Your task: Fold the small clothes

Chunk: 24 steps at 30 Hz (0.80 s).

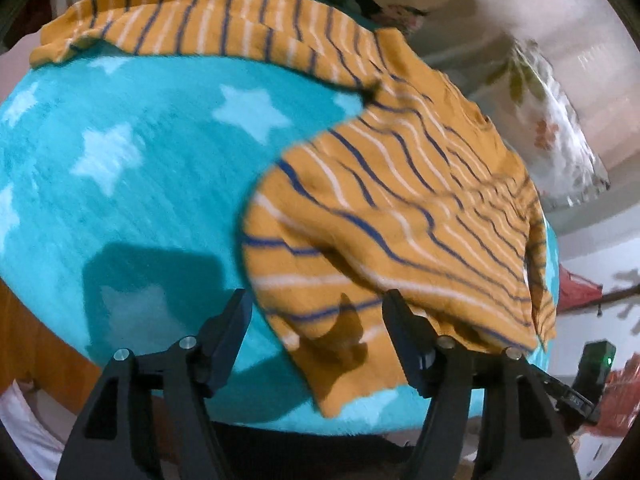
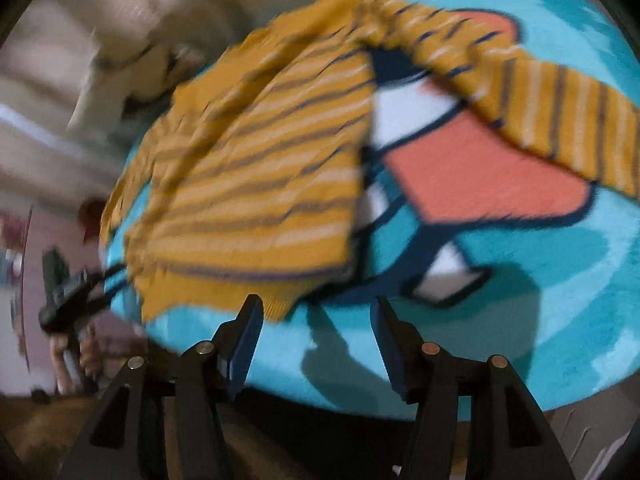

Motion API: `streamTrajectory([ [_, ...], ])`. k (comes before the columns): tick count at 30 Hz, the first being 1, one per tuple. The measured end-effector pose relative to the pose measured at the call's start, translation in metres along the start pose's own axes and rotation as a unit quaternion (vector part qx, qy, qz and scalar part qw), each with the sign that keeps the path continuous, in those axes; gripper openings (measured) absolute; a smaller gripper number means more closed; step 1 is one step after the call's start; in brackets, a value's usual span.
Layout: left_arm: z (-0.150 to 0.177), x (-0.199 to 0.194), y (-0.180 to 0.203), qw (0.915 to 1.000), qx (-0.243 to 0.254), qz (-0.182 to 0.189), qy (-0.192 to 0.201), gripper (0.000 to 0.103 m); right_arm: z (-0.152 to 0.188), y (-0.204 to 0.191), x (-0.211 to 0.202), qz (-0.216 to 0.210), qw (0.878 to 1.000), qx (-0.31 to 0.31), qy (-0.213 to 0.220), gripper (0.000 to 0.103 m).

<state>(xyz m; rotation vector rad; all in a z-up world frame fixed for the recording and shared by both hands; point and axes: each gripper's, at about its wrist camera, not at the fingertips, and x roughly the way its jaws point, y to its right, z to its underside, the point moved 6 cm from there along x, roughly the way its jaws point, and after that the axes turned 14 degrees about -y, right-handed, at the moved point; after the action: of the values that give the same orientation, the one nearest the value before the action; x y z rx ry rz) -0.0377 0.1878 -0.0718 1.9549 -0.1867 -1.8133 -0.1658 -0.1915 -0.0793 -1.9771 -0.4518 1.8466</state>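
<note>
Mustard-yellow knit sweater with navy and white stripes (image 1: 392, 200), hem at near edge of teal fleece blanket (image 1: 132, 200), sleeve toward far edge. Left gripper (image 1: 318, 316) gaping over hem, right gripper (image 2: 316, 316) gaping, empty.

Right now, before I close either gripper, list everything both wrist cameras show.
Striped top: one, mustard with navy and white stripes, lying on the blanket, one long sleeve stretched out to the side, hem corner nearest the grippers.
Blanket: one, turquoise fleece with pale stars; right wrist view shows a coral, white and navy figure on it.
Floral cloth: one, white with flowers, behind the blanket, blurred.
Left gripper: black, jaws open, hem corner of the top lying between them, not pinched.
Right gripper: black, jaws open, over bare blanket just off the hem.
Hand: one, gripping the left gripper's handle, seen at the right wrist view's left edge.
</note>
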Motion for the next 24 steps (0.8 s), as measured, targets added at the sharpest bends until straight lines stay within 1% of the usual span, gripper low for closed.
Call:
streamTrajectory([
  [1,0.003,0.005,0.005,1.0,0.003,0.004,-0.005,0.068,0.002,-0.005,0.011,0.002,1.0,-0.014,-0.013,0.06],
  [3,0.011,0.012,0.01,0.9997,0.006,0.016,-0.015,0.069,-0.001,-0.009,0.024,0.009,1.0,-0.017,-0.022,0.06],
  [4,0.014,0.016,0.011,0.9997,0.005,0.019,-0.017,0.073,-0.005,-0.011,0.029,0.01,1.0,-0.017,-0.023,0.06],
  [6,0.016,0.021,0.012,0.9997,-0.001,0.02,-0.011,0.078,-0.016,-0.019,0.037,0.015,0.999,-0.026,-0.009,0.06],
  [7,0.016,0.021,0.013,0.9998,-0.002,0.019,-0.007,0.079,-0.02,-0.021,0.038,0.018,0.999,-0.031,-0.005,0.06],
  [9,0.015,0.024,0.016,1.0,-0.001,0.008,0.0,0.08,-0.029,-0.029,0.043,0.028,0.999,-0.041,-0.002,0.061],
  [10,0.015,0.025,0.018,1.0,-0.001,-0.003,0.003,0.08,-0.033,-0.034,0.046,0.04,0.998,-0.048,0.004,0.062],
  [11,0.015,0.027,0.021,0.9998,0.0,-0.021,0.004,0.079,-0.033,-0.038,0.046,0.052,0.997,-0.058,0.009,0.062],
  [12,0.015,0.028,0.024,0.9991,0.002,-0.043,0.004,0.074,-0.033,-0.043,0.049,0.077,0.995,-0.069,0.015,0.06],
  [13,0.015,0.029,0.025,0.998,0.004,-0.062,0.005,0.064,-0.031,-0.045,0.048,0.09,0.993,-0.073,0.018,0.051],
  [14,0.017,0.03,0.028,0.9953,0.012,-0.096,0.004,0.03,-0.029,-0.046,0.049,0.109,0.991,-0.08,0.022,0.04],
  [15,0.017,0.032,0.029,0.9943,0.017,-0.105,-0.004,0.009,-0.027,-0.047,0.05,0.109,0.99,-0.087,0.019,0.019],
  [16,0.019,0.032,0.03,0.9957,0.011,-0.091,-0.014,0.009,-0.026,-0.047,0.05,0.084,0.993,-0.084,0.011,0.014],
  [18,0.023,0.026,0.029,0.9968,-0.007,-0.076,-0.024,0.008,-0.023,-0.042,0.044,0.044,0.997,-0.07,0.002,0.012],
  [20,0.035,0.013,0.031,0.997,-0.011,-0.069,-0.035,0.008,-0.014,-0.038,0.036,-0.004,0.998,-0.067,-0.022,0.011],
  [22,0.051,0.0,0.032,0.9962,-0.009,-0.078,-0.039,0.008,0.005,-0.036,0.026,-0.043,0.994,-0.086,-0.057,0.01],
  [23,0.06,-0.007,0.031,0.9956,-0.007,-0.083,-0.042,0.008,0.016,-0.036,0.022,-0.054,0.99,-0.101,-0.077,0.01],
  [24,0.068,-0.01,0.029,0.995,-0.006,-0.088,-0.046,0.008,0.029,-0.036,0.019,-0.062,0.986,-0.118,-0.099,0.006],
])
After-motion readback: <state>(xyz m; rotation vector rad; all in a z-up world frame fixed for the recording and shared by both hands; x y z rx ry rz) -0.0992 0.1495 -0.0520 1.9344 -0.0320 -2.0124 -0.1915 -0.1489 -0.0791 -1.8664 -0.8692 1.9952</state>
